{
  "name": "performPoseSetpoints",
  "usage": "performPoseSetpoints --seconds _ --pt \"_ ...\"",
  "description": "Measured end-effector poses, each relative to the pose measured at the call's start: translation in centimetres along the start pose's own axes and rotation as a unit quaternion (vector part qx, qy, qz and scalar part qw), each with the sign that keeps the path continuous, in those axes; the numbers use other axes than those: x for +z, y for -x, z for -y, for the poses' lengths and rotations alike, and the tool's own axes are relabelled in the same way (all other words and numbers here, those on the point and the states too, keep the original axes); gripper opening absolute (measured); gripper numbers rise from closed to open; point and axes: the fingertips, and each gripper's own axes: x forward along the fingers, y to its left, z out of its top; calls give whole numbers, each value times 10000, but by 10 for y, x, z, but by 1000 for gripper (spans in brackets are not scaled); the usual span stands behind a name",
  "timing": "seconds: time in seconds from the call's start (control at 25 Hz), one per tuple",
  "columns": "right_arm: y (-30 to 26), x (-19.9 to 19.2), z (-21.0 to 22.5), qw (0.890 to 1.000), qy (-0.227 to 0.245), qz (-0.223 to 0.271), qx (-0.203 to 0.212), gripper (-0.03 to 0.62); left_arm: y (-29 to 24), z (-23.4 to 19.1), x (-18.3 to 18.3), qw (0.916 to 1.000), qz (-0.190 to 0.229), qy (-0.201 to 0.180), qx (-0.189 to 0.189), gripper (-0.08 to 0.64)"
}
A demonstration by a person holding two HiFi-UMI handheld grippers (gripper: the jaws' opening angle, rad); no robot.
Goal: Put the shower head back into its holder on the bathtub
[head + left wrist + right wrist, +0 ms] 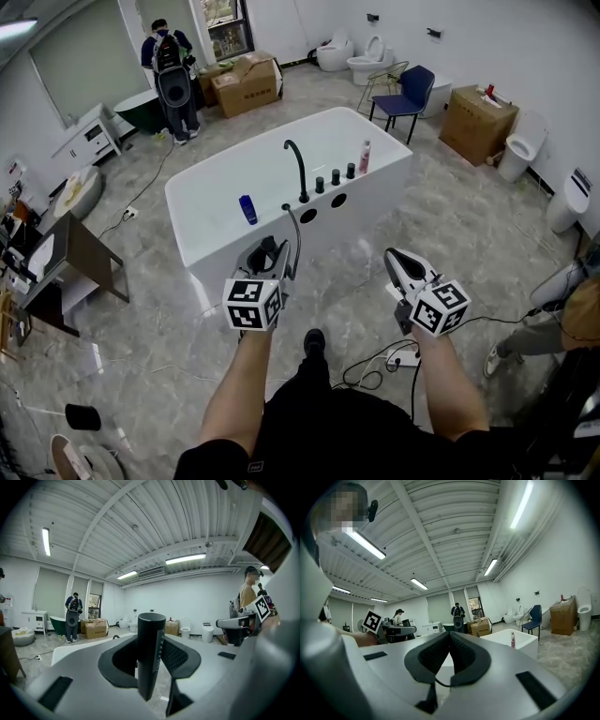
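A slim black shower head (150, 654) stands upright between the jaws of my left gripper (272, 253), which is shut on it. Its thin hose (294, 234) arcs up over the near rim of the white bathtub (216, 202). On the tub's deck are two round holes (308, 215) beside a tall black faucet (299, 169) and black knobs (335, 176). The left gripper hangs just in front of the tub's near wall. My right gripper (394, 258) is shut on nothing, to the right of the tub's corner; its pads (457, 651) meet.
A pink bottle (365, 157) and a blue object (247, 208) sit on the tub. A blue chair (407, 96), cardboard boxes (246, 82), toilets (369, 58) and a standing person (172, 75) are beyond. A dark table (70, 258) is left; cables (384, 361) lie by my feet.
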Motion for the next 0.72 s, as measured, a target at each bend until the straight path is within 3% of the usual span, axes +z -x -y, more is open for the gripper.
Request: performPoseSetpoints --seconds 0.44,0.72 --pt "-24 -1 48 9996 -188 -75 -184 17 -58 -8 1 9998 102 109 -136 140" --pt "-76 -17 77 9983 -479 -237 -233 17 -104 -34 4 9995 102 179 -250 140"
